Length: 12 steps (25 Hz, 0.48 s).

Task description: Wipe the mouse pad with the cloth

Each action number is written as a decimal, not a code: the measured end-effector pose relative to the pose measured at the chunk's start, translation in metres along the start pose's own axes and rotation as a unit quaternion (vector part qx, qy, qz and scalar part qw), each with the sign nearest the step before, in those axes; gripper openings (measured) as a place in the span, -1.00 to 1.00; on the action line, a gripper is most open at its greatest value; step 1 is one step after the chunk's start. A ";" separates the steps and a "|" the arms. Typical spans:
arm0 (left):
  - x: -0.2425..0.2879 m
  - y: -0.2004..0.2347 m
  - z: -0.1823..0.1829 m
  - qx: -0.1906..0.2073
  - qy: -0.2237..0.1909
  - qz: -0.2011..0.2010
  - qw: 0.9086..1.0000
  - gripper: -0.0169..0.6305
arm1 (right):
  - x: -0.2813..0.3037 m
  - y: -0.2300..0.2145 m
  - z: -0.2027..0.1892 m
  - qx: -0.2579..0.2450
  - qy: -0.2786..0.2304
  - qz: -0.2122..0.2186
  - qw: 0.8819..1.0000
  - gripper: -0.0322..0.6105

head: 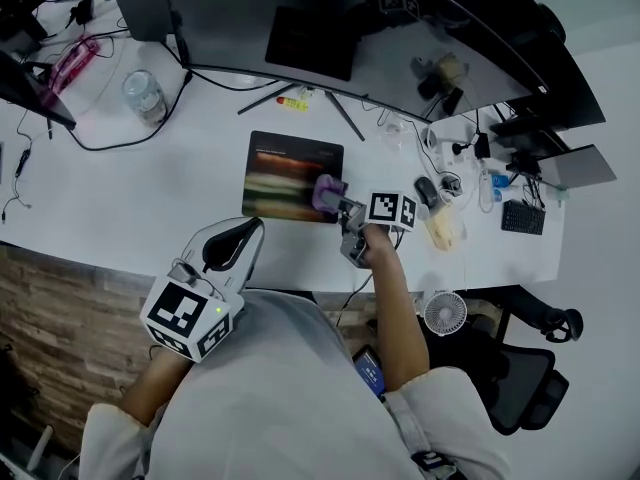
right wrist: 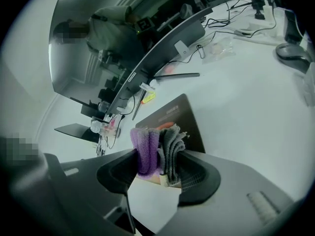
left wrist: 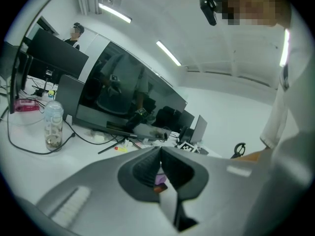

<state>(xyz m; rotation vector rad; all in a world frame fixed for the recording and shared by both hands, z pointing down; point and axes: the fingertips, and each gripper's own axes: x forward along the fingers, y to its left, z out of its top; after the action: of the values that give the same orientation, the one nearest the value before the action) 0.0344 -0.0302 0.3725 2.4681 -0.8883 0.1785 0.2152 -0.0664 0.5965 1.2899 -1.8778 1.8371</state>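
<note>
My right hand-held gripper is pinching the cloth. It is a folded wad, purple on the left and grey on the right, and it is squeezed between the two jaws with its top bulging out above them. Just ahead of those jaws lies the mouse pad, a dark rectangle flat on the white bench. From the head view the cloth sits at the pad's right-hand edge, over the corner nearest this hand-held gripper. I cannot tell whether it is pressing on the surface or just above it.

My left hand-held gripper has its jaws pressed together with nothing caught between them. It hangs over the near edge of the bench, close to my body and well apart from the right one. From it, the mouse pad is ahead and to the right. Through the slit under its closed tips I can make out a speck of purple cloth in the distance.

Far ahead of the left hand-held gripper and off to its left stands a clear jar, with a black cable curling past it. A wide curved monitor spans the back of the bench beyond both hand-held grippers. A mouse rests just right of the right hand-held gripper's marker cube. A small white fan sits behind that hand-held gripper, beside my forearm.
</note>
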 end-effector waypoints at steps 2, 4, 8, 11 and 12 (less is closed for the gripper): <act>-0.006 0.003 0.001 0.001 -0.004 0.003 1.000 -0.95 | 0.006 0.009 -0.004 -0.007 0.005 0.005 1.000 -0.17; -0.013 0.008 0.003 0.002 -0.007 0.010 1.000 -0.95 | 0.013 0.017 -0.008 -0.013 0.012 0.009 1.000 -0.17; -0.027 0.020 0.004 -0.001 -0.014 0.030 0.999 -0.95 | 0.027 0.031 -0.017 -0.016 0.024 0.016 0.999 -0.17; -0.038 0.027 0.005 -0.001 -0.020 0.044 0.999 -0.95 | 0.038 0.042 -0.024 -0.023 0.035 0.022 0.999 -0.17; -0.041 0.028 0.006 -0.001 -0.021 0.048 0.999 -0.95 | 0.041 0.046 -0.027 -0.026 0.038 0.024 0.999 -0.17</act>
<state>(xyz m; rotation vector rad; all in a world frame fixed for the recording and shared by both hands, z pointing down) -0.0150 -0.0285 0.3676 2.4372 -1.0237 0.1600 0.1477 -0.0679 0.5974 1.1513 -1.9190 1.8221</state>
